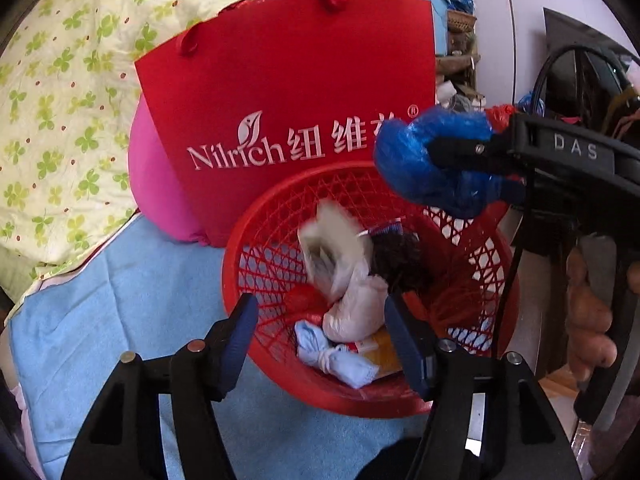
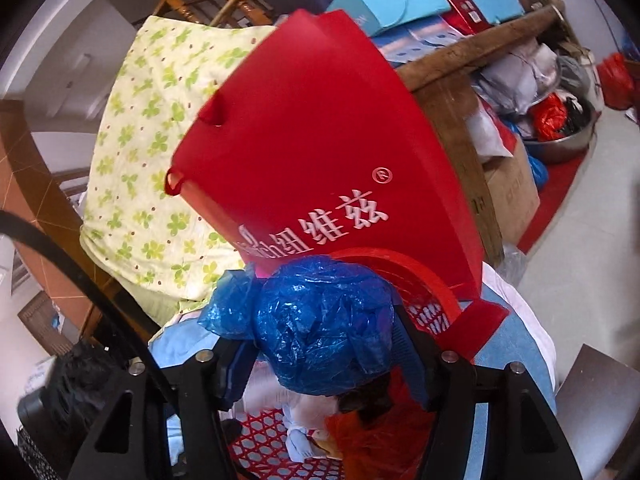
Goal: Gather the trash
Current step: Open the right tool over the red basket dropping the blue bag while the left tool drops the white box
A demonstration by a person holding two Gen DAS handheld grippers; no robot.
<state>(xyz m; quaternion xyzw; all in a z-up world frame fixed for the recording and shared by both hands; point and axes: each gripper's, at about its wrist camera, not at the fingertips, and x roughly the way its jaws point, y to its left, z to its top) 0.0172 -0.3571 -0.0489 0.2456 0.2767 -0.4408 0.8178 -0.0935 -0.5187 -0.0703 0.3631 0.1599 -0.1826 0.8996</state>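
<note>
A red lattice basket (image 1: 236, 248) stands on a light blue cloth and holds trash: a white tied bag (image 1: 356, 308), a pale blue knotted bundle (image 1: 332, 356), a dark clump (image 1: 400, 256) and an orange packet. A blurred whitish scrap (image 1: 332, 236) shows over the basket's inside. My left gripper (image 1: 320, 300) is open just above the near rim, with nothing between its pads. My right gripper (image 1: 460, 168) reaches in from the right over the far rim, shut on a crumpled blue plastic bag (image 1: 432, 160). In the right wrist view that blue plastic bag (image 2: 324, 320) fills the right gripper (image 2: 320, 332), above the basket (image 2: 436, 280).
A red paper gift bag (image 1: 288, 92) (image 2: 320, 140) stands right behind the basket, beside a pink cushion (image 1: 156, 184) and clover-print bedding (image 1: 64, 112). A hand (image 1: 592, 320) grips the right tool's handle. Boxes, bags and a metal bowl (image 2: 560, 140) crowd the back right.
</note>
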